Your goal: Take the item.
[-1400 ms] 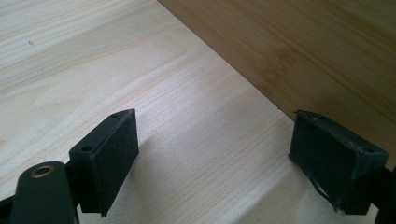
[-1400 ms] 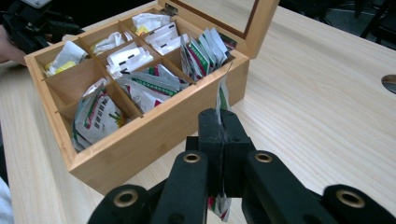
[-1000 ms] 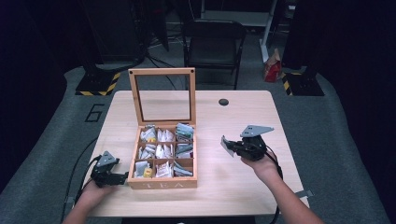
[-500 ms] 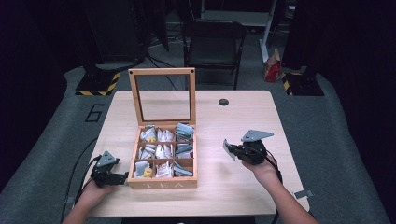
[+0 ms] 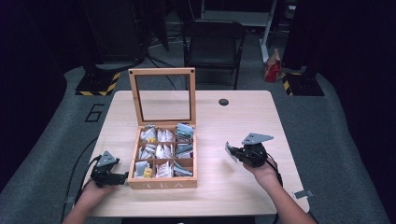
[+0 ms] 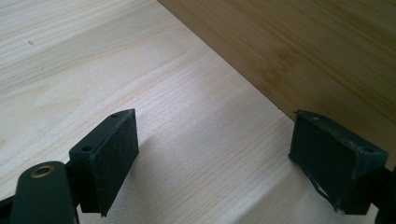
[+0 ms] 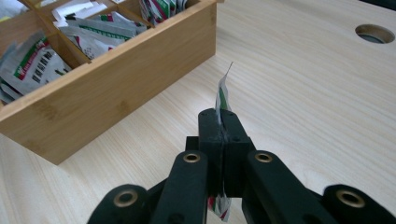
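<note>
An open wooden tea box (image 5: 162, 182) with its glass lid (image 5: 162, 95) standing upright sits mid-table; its compartments hold several tea packets (image 5: 161, 151). My right gripper (image 5: 237, 154) hovers low over the table to the right of the box, shut on a thin white, green and red tea packet (image 5: 229, 151). In the right gripper view the packet (image 7: 223, 93) stands edge-on out of the closed gripper (image 7: 222, 117), with the box wall (image 7: 116, 74) to the left. My left gripper (image 5: 122, 178) rests by the box's front left corner, open (image 6: 210, 140), nothing between its fingers (image 6: 114, 154).
The light wooden table (image 5: 233, 121) has a round cable hole (image 5: 223, 101) at the back. A dark chair (image 5: 212, 42) stands behind the table. A small metal clip (image 5: 299, 193) lies at the table's front right edge. The box's side wall (image 6: 303, 46) is close to the left gripper.
My right gripper has sunk toward the table with the tea packet still in it. The left gripper has stayed where it was.
</note>
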